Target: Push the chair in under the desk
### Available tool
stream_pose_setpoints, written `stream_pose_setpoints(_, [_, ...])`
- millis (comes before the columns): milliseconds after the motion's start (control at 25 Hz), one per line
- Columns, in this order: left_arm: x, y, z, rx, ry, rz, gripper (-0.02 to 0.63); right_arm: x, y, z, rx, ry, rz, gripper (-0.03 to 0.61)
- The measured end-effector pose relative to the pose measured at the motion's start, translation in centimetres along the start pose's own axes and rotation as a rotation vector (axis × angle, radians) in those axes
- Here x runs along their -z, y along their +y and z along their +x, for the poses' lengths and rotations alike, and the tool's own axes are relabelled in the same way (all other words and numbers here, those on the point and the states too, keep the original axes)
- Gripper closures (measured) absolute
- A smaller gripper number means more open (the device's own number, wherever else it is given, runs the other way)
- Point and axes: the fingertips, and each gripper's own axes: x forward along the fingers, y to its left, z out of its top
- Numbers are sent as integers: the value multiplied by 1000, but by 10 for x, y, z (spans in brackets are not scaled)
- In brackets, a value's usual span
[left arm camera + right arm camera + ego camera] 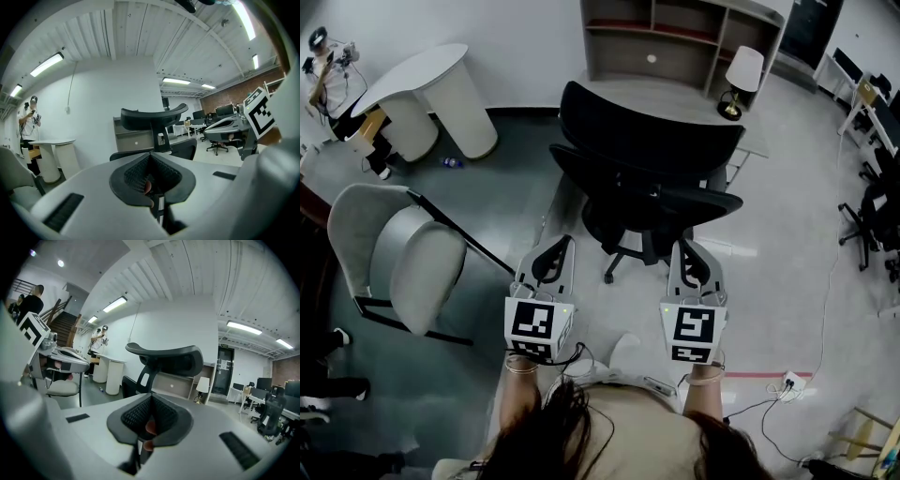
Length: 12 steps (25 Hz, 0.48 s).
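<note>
Office chair (647, 159) risks swivelling wide of the desk (675, 94) if the clenched, empty left gripper (551, 255) and right gripper (692, 257) push unevenly.

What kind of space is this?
Probably an open-plan office or lab: a black swivel chair at a desk with shelving, more office chairs further right, strip lights overhead.

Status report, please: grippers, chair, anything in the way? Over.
Left gripper and right gripper shut, empty. Black office chair before the desk, untouched. White chair well aside, at left.
</note>
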Motion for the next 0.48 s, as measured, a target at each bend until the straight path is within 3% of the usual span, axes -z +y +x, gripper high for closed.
stream_pose_setpoints(480, [-1,-5,-38,53,-8,-3,603,-13,32,-30,26,-9,-44,558])
